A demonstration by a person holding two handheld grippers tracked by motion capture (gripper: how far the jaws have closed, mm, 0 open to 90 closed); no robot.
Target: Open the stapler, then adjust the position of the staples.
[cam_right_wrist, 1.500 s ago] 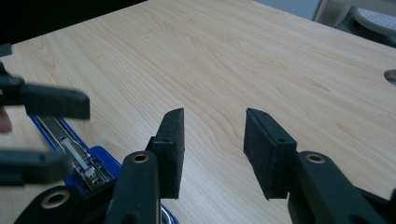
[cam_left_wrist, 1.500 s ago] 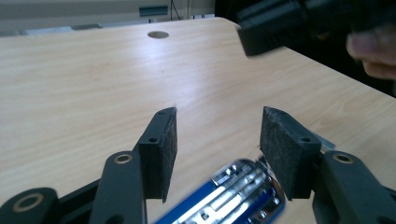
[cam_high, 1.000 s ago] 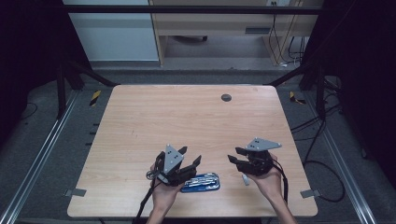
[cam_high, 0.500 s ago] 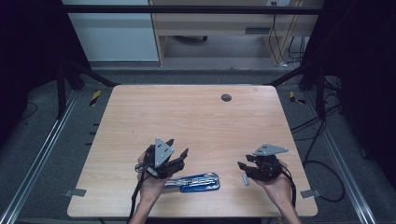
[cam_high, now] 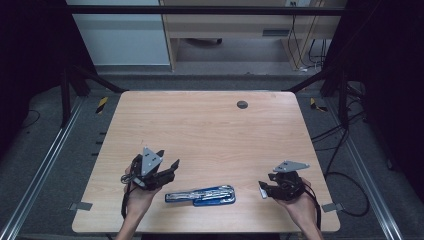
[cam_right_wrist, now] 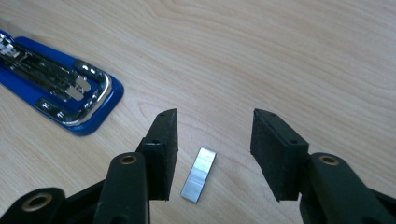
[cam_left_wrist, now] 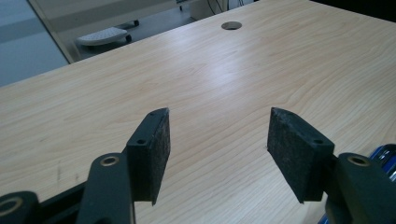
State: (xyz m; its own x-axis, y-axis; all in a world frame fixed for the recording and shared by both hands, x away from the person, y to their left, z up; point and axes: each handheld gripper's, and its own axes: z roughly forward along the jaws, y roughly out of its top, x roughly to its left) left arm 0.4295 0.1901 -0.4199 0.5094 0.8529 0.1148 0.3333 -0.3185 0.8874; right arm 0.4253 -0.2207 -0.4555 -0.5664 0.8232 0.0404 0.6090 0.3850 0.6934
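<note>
A blue stapler [cam_high: 202,195] lies swung open flat near the table's front edge, its chrome magazine facing up [cam_right_wrist: 60,93]. A blue edge of the stapler [cam_left_wrist: 385,156] shows at the lower right of the left gripper view. My left gripper [cam_high: 168,159] hovers open to the stapler's left, with bare wood between its pads [cam_left_wrist: 219,114]. My right gripper [cam_high: 263,189] is at the front right, pointing left. Its jaws have just been opening and stand apart [cam_right_wrist: 215,116]. A short silver staple strip [cam_right_wrist: 199,174] lies on the wood between them, touched by neither pad.
The wooden table [cam_high: 210,135] has a round cable hole [cam_high: 242,104] at its back right. A metal frame rail [cam_high: 45,165] runs along the left side, and cables [cam_high: 345,175] trail on the floor at the right.
My left gripper has drawn away to the left, leaving the stapler uncovered and lying full length. My right gripper has shifted right and toward the front edge, lower over the table.
</note>
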